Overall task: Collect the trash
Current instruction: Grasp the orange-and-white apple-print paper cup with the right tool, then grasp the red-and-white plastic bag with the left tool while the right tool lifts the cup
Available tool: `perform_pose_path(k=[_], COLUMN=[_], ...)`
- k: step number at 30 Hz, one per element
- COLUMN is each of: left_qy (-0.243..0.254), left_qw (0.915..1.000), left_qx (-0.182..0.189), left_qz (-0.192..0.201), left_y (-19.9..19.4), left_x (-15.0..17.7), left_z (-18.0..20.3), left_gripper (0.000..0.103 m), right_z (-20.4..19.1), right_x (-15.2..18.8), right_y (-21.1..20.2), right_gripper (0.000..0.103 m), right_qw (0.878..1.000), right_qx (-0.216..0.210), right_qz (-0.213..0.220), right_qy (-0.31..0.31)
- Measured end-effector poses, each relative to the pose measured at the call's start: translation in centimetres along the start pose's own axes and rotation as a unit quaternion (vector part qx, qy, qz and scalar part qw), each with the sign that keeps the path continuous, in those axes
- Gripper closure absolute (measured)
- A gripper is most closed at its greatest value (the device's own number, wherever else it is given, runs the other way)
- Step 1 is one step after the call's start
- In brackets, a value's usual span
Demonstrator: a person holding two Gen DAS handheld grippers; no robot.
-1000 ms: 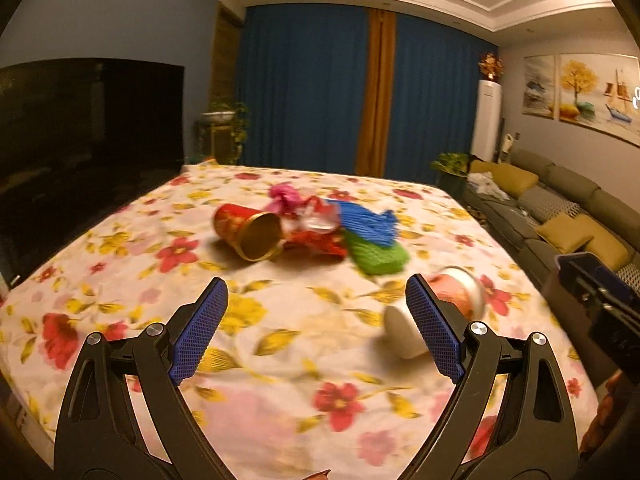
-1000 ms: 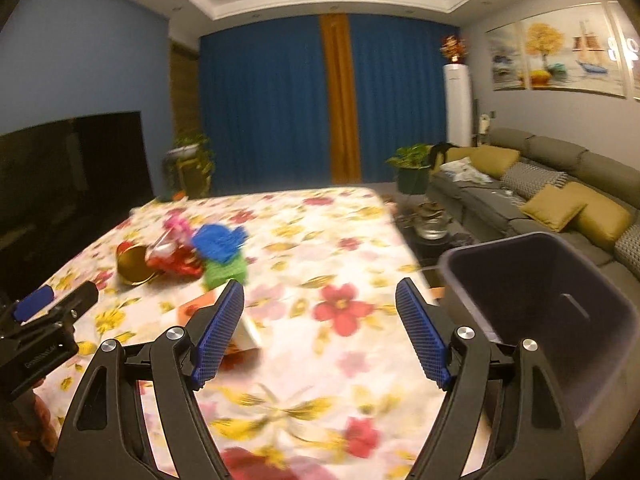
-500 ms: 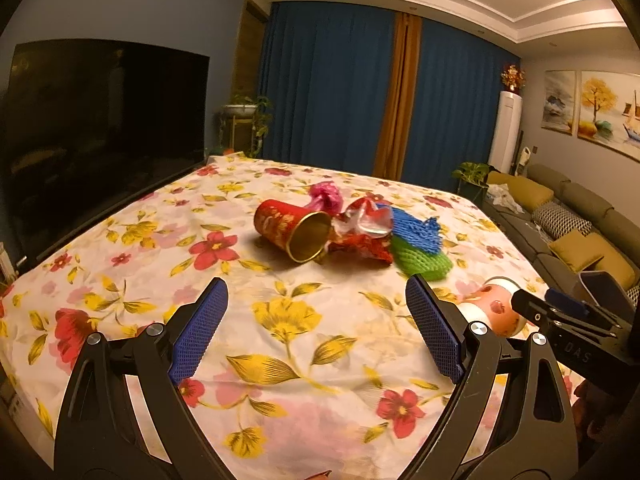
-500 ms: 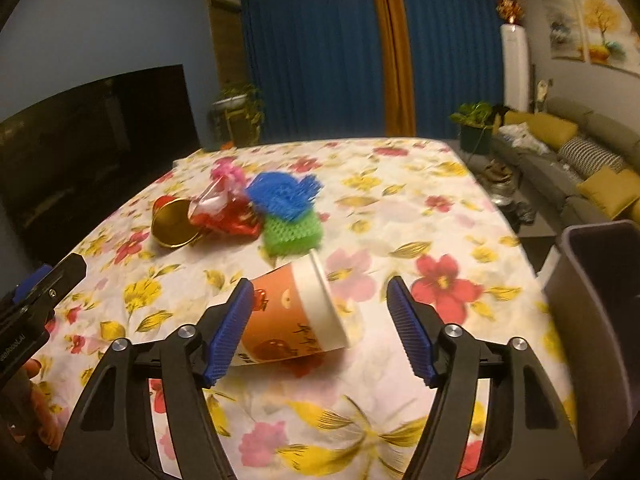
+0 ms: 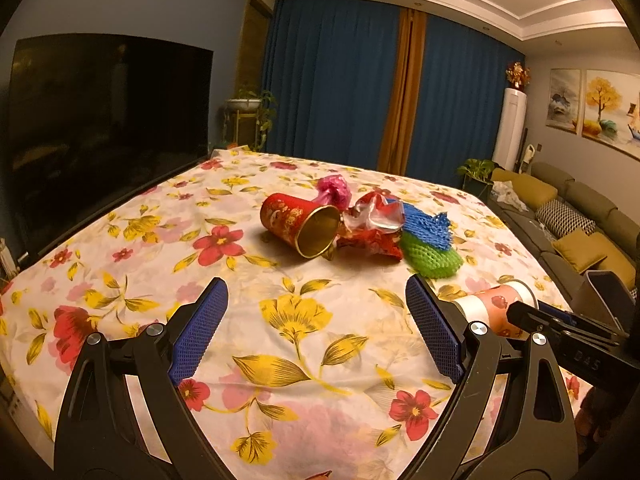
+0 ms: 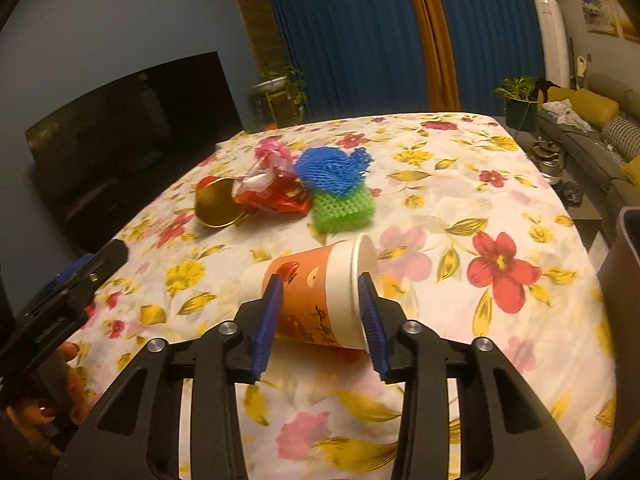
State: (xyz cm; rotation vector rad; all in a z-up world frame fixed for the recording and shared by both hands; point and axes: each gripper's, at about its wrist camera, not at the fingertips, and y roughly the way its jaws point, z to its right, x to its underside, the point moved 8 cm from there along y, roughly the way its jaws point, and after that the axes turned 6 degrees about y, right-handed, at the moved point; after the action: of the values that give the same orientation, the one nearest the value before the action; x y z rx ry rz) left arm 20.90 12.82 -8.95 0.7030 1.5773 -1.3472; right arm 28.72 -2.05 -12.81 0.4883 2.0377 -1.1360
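An orange and white paper cup (image 6: 320, 296) lies on its side near the table's right edge. My right gripper (image 6: 320, 284) straddles it; its jaws are closing and the blue pads (image 6: 370, 312) touch the cup's body and rim. The cup (image 5: 492, 300) also shows beside that gripper (image 5: 560, 328) in the left wrist view. My left gripper (image 5: 316, 320) hangs open over bare cloth. Farther back lie a red tin (image 5: 296, 224), a red wrapper (image 5: 372, 232), blue netting (image 5: 424, 224), green netting (image 5: 432, 256) and a pink scrap (image 5: 334, 190).
A flowered cloth (image 6: 500, 200) covers the table. A dark bin (image 6: 624, 280) stands off the table's right edge. A big dark screen (image 5: 108, 128) lines the left side. A sofa with cushions (image 5: 580, 216) is at the right. A hand (image 6: 44, 412) holds the left gripper's handle.
My right gripper tipped down toward the paper cup and its jaws narrowed from wide to close around it. The left gripper shifted a little across the table and stayed open.
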Motion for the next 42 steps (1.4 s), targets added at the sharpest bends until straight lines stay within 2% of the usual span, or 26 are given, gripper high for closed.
perform_pose_path(k=[3, 13, 17, 21, 25, 29, 32, 36, 42], left_qy=[0.003, 0.000, -0.004, -0.001, 0.018, 0.030, 0.045, 0.061, 0.064], left_qw=[1.0000, 1.0000, 0.9999, 0.9993, 0.9980, 0.9974, 0.9968, 0.9959, 0.9936], left_qx=[0.000, 0.009, 0.010, 0.035, 0.054, 0.062, 0.065, 0.065, 0.069], left_qz=[0.000, -0.001, 0.000, 0.012, 0.026, 0.018, 0.009, -0.012, -0.062], left_y=[0.1, 0.8, 1.6, 2.1, 3.5, 5.7, 7.4, 10.2, 14.4], left_x=[0.0, -0.7, -2.0, -3.9, -5.8, -6.5, -6.7, -6.9, -6.0], left_z=[0.1, -0.1, -0.3, 1.1, 3.4, 4.8, 6.0, 7.2, 7.9], left_gripper=[0.014, 0.014, 0.014, 0.014, 0.015, 0.019, 0.027, 0.042, 0.063], right_z=[-0.5, -2.4, -2.8, -2.8, -2.3, -0.8, 0.6, 1.6, 2.6], right_x=[0.1, 0.2, -0.2, -1.0, -2.0, -3.3, -4.4, -5.5, -6.1], right_y=[-0.3, -1.3, -1.9, -2.7, -3.6, -4.6, -5.2, -5.5, -5.0], right_gripper=[0.079, 0.098, 0.099, 0.099, 0.099, 0.099, 0.099, 0.099, 0.099], right_qw=[1.000, 0.999, 0.999, 0.998, 0.996, 0.991, 0.989, 0.987, 0.987], right_qx=[-0.013, -0.032, -0.026, -0.014, 0.019, 0.064, 0.078, 0.088, 0.090], right_qz=[0.000, 0.010, 0.027, 0.049, 0.078, 0.107, 0.119, 0.131, 0.131], right_qy=[0.000, -0.021, -0.031, -0.036, -0.042, -0.039, -0.027, -0.022, -0.020])
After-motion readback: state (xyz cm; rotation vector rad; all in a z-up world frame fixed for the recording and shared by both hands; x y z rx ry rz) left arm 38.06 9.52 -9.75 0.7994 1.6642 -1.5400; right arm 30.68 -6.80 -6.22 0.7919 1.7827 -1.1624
